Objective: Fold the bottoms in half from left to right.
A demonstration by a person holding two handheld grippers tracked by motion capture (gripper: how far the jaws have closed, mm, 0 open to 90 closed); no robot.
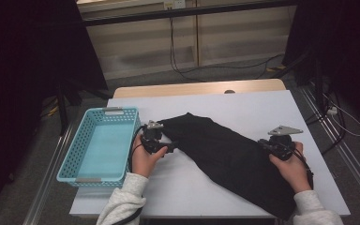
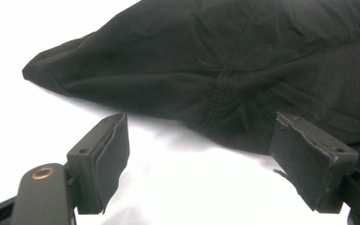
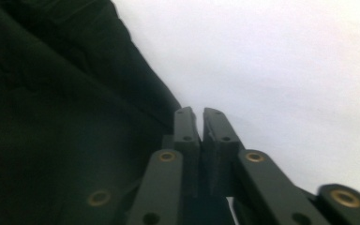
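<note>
Centrally on the white bench [image 1: 243, 105] lay a black garment [image 1: 225, 154], stretched diagonally from the upper left, near the basket, toward the lower right edge by the person's right sleeve. Its fabric was creased, with a stitched seam visible in the left gripper view [image 2: 215, 93]. The left tongs [image 1: 168, 149] were held level at the garment's upper-left end, just beside its lower edge. In the left gripper view the left tongs [image 2: 199, 157] stood spread wide, the two black padded jaws well apart, with bare white bench between them and the dark cloth lying just beyond the jaw tips; the pads pressed on nothing. The right tongs [image 1: 267, 144] were at the garment's right-hand edge, about midway along its length. In the right gripper view the right tongs [image 3: 200, 123] were pressed together, the jaws nearly parallel with only a thin slit between them; no cloth could be seen caught in that slit, and the garment's edge [image 3: 75, 117] lay just to the left of the jaws, close against them. A light blue plastic basket [image 1: 75, 154] with perforated walls stood at the left edge of the bench, near the left hand [image 1: 143, 159], apart from the garment. The right hand [image 1: 293, 166] held its gripper at the garment's edge.
</note>
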